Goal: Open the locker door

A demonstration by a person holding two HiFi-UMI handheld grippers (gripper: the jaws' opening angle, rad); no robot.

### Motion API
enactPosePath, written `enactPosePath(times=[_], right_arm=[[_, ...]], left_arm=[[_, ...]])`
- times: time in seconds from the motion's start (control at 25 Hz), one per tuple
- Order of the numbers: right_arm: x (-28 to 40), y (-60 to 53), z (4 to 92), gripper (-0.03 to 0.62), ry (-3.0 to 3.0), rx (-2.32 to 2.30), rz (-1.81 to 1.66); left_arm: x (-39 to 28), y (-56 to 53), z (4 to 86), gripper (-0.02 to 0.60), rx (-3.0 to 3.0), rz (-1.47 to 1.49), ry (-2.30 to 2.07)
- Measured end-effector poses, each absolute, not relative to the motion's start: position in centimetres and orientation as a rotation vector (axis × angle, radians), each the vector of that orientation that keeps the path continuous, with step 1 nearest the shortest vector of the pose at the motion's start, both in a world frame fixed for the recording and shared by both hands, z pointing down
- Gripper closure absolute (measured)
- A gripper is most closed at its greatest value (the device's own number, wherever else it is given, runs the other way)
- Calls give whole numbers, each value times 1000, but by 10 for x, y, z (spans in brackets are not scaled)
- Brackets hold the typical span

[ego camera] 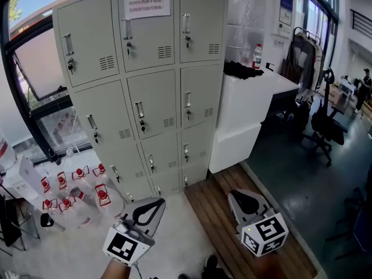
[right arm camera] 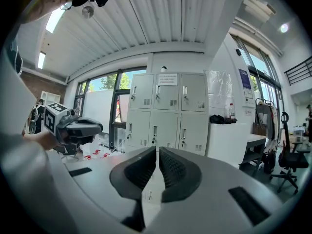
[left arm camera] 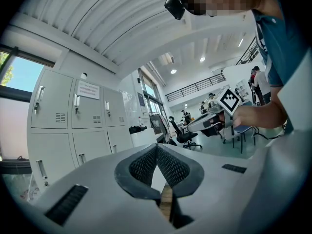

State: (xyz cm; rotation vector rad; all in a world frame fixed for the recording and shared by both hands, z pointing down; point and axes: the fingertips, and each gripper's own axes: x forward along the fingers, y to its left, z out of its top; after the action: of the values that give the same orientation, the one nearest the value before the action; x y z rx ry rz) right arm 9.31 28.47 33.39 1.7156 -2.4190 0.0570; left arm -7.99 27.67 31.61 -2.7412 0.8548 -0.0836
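Left gripper (ego camera: pixel 149 210), right gripper (ego camera: pixel 248 203) closed, empty; well short of locker doors (ego camera: pixel 152 100), all flush; floor (ego camera: pixel 177 228) open between.

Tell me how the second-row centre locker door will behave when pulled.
The door looks like vented sheet metal, probably stiff and light. Its handle sits at the left edge, so it likely swings from the right. A key seems to hang below; it may resist if locked.

The locker (ego camera: pixel 145 92) is matt painted metal, its notice (ego camera: pixel 145 3) paper.
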Motion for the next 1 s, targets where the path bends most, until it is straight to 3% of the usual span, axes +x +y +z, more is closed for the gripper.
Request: enactPosePath(times=[1.0], right_arm=[[93, 113, 343, 556, -2546, 1514, 86]], left_arm=[[-90, 150, 329, 565, -2700, -138, 1118]])
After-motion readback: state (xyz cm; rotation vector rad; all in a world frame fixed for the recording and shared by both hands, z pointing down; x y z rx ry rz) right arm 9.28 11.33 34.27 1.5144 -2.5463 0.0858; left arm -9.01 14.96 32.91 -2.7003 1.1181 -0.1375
